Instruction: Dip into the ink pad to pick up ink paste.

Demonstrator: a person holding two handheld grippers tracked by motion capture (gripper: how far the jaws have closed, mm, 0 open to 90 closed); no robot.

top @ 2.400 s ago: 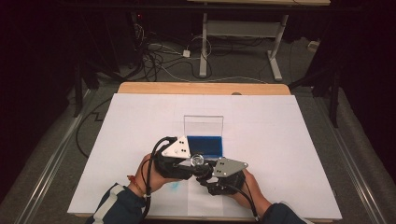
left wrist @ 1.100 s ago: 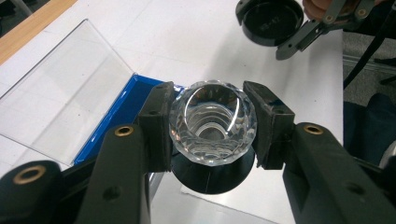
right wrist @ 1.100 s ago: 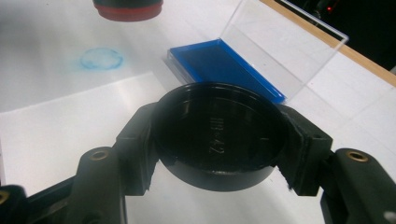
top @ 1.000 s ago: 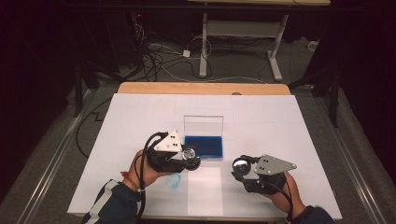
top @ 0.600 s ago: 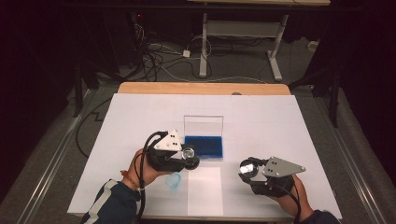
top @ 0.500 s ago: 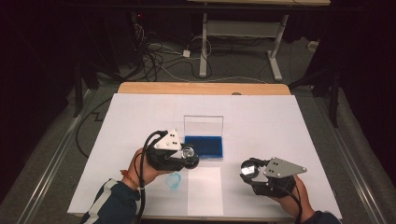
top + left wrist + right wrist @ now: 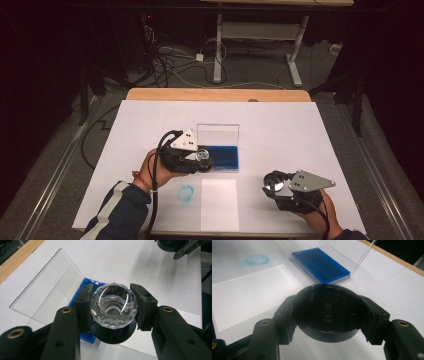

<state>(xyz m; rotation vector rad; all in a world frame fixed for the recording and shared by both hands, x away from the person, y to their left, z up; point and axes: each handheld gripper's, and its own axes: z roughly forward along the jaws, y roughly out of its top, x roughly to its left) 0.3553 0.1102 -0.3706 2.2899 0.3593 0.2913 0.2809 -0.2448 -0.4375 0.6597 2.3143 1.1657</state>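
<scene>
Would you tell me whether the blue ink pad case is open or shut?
Open: the blue ink pad case has its clear lid standing up behind the exposed pad.

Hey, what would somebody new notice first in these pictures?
Probably the faceted crystal stamp clamped in the left gripper, just over the open blue ink pad case mid-table. Next, the round black cap gripped in the right gripper near the table's right front, and a blue ring mark beside the white paper sheet.
</scene>
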